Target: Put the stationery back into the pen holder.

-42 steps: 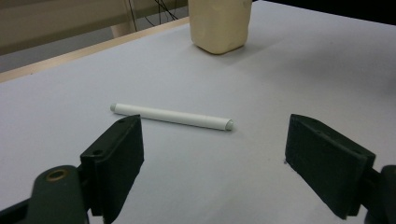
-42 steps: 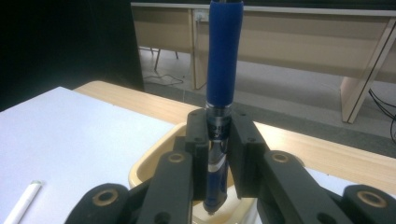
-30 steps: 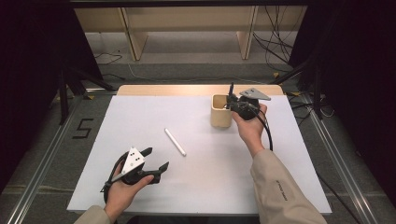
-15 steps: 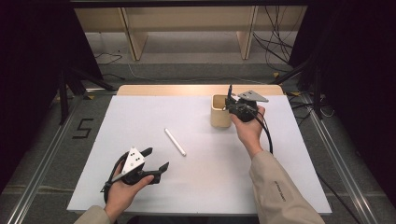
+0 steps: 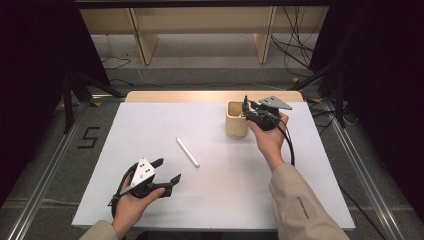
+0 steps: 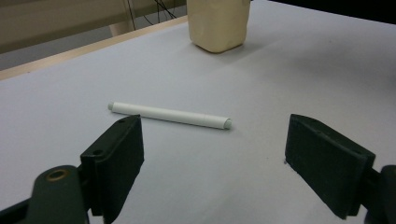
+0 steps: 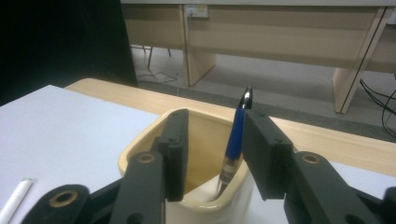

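A cream cup (image 5: 236, 122) stands at the back right of the white table sheet (image 5: 150, 120). My right gripper (image 5: 248, 111) hovers at the cup's rim. In the right gripper view a blue pen (image 7: 236, 135) stands tilted inside the cup (image 7: 125, 156), its upper part between the jaws of my right gripper (image 7: 217, 140), close to the right one. These jaws have just been opening and no longer pinch the pen. A white pen (image 5: 187, 152) lies mid-table. My left gripper (image 5: 167, 172) rests near the front left, open and empty, with the white pen (image 6: 170, 115) ahead of it.
The table's wooden back edge (image 5: 200, 95) runs behind the cup. Beyond it are wooden shelf legs (image 5: 142, 37) and floor cables (image 5: 295, 45). A "5" mark (image 5: 90, 137) is on the floor at the left, beside a metal rail (image 5: 45, 175).
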The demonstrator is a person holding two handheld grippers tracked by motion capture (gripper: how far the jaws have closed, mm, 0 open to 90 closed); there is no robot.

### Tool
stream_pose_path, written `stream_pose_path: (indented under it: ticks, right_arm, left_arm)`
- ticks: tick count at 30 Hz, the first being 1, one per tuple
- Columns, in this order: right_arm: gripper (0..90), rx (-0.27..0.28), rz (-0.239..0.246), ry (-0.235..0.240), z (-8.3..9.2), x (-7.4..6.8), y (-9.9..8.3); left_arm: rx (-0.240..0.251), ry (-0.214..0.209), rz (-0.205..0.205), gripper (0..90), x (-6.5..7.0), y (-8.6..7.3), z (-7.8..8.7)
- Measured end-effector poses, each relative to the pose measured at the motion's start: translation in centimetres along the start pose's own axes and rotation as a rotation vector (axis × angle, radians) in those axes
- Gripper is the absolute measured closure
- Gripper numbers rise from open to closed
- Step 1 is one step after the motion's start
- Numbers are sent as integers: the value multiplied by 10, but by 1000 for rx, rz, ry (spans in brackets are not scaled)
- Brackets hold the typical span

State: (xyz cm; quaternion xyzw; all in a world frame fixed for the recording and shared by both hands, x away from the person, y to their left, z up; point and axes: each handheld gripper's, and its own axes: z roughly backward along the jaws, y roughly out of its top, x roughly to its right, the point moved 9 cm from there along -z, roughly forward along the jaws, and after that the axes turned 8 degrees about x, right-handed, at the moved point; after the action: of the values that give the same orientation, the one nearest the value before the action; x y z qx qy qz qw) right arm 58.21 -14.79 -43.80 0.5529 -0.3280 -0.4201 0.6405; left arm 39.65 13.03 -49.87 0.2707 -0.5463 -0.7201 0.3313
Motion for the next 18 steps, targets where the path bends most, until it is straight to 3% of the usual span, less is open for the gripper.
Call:
stream_pose_path:
  ticks: [5, 18]
  right_arm:
    - [550, -3, -3, 13, 8, -2, 4]
    - [424, -58, 6, 102, 30, -25, -1]
  left_arm:
    - [-2, 0, 0, 195, 0, 0, 0]
    - [-6, 2, 0, 196, 0, -1, 0]
